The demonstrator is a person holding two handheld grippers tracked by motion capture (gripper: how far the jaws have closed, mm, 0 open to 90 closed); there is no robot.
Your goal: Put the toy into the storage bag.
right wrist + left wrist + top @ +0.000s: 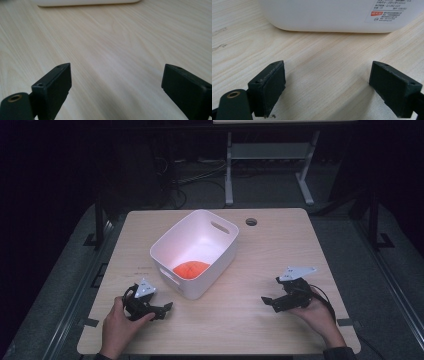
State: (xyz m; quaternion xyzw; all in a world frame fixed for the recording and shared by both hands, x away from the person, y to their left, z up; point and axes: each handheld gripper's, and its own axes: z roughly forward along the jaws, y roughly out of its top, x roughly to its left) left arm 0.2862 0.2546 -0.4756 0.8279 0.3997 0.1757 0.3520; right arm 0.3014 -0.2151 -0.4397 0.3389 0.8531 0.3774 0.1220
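Observation:
A white plastic bin (196, 251) stands in the middle of the wooden table (260, 270), with an orange object (190, 269) lying on its floor. My left gripper (164, 310) rests on the table just in front of the bin's near left corner, jaws open and nothing between them (327, 87). The bin's white wall with a printed label (387, 12) fills the top of the left gripper view. My right gripper (268, 301) sits at the front right of the table, open (116, 90) over bare wood, with the bin's base (87, 2) far ahead.
A round cable hole (251, 222) is in the table near the back edge. Metal legs of another desk (229, 170) stand on the dark floor behind. A person's hands (117, 330) hold both grippers near the front edge.

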